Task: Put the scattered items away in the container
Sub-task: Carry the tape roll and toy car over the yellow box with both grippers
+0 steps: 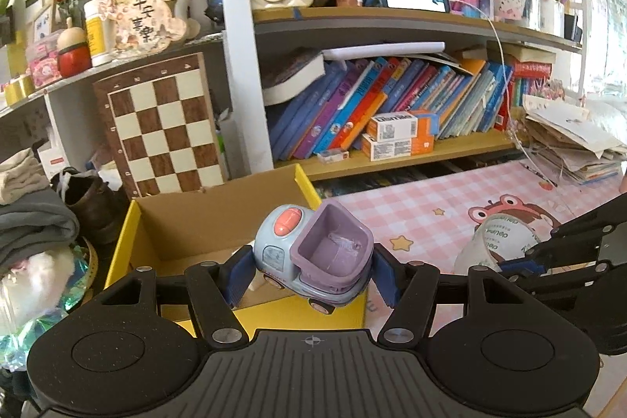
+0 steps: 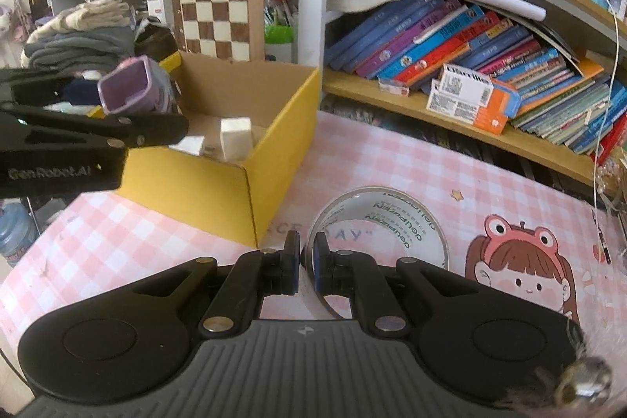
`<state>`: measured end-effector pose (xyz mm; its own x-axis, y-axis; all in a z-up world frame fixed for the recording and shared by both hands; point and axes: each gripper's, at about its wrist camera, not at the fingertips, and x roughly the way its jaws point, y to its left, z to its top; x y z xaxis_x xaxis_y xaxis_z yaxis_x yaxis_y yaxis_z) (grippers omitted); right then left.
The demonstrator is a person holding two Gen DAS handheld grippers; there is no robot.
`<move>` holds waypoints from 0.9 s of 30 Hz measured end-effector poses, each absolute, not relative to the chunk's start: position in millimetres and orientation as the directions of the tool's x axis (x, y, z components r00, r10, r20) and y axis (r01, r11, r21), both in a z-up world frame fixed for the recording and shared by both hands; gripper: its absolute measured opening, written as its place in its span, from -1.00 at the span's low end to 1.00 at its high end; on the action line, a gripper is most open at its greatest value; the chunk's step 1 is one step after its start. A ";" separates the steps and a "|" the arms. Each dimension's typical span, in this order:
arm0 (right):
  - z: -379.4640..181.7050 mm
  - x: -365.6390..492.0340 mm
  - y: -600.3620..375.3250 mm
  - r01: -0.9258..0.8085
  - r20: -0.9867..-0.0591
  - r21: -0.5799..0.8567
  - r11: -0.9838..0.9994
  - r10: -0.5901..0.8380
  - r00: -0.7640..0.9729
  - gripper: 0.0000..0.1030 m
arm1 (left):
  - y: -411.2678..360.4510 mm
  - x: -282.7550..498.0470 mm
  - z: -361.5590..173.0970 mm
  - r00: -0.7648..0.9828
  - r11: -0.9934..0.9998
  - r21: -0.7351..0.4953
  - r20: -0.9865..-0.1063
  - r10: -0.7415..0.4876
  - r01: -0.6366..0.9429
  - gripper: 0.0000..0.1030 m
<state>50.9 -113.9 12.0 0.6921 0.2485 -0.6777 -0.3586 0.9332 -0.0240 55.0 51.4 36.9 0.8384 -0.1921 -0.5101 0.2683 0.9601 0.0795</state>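
Note:
My left gripper (image 1: 311,273) is shut on a blue and purple toy truck (image 1: 313,253) and holds it above the near right edge of the yellow cardboard box (image 1: 133,234). In the right wrist view the truck (image 2: 129,85) hangs over the box (image 2: 219,190), which holds white blocks (image 2: 235,138). My right gripper (image 2: 307,261) is shut on the rim of a clear tape roll (image 2: 392,222) above the pink checked mat. The tape roll also shows in the left wrist view (image 1: 497,237), held by the right gripper (image 1: 521,261).
A bookshelf (image 2: 450,128) full of books stands behind the mat. A chessboard (image 1: 164,128) leans behind the box. Folded clothes (image 1: 31,218) lie left of the box. A paper pile (image 1: 576,143) sits at the far right.

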 end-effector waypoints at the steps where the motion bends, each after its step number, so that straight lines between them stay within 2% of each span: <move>1: 14.1 51.4 -111.2 -0.361 -0.674 -0.026 0.932 0.250 0.695 -0.87 | 54.2 55.1 37.0 0.839 0.961 0.077 -0.509 -0.192 0.266 0.21; 27: 56.4 110.4 -17.3 -0.476 -0.626 -0.068 0.877 0.334 0.704 -0.87 | 133.8 67.0 35.8 0.868 0.981 0.009 -0.468 -0.165 0.192 0.22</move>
<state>110.4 -17.3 56.4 0.7044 0.3338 -0.6265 -0.4760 0.8768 -0.0680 67.0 133.8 35.8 0.8680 -0.1652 -0.4683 0.1919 0.9814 0.0093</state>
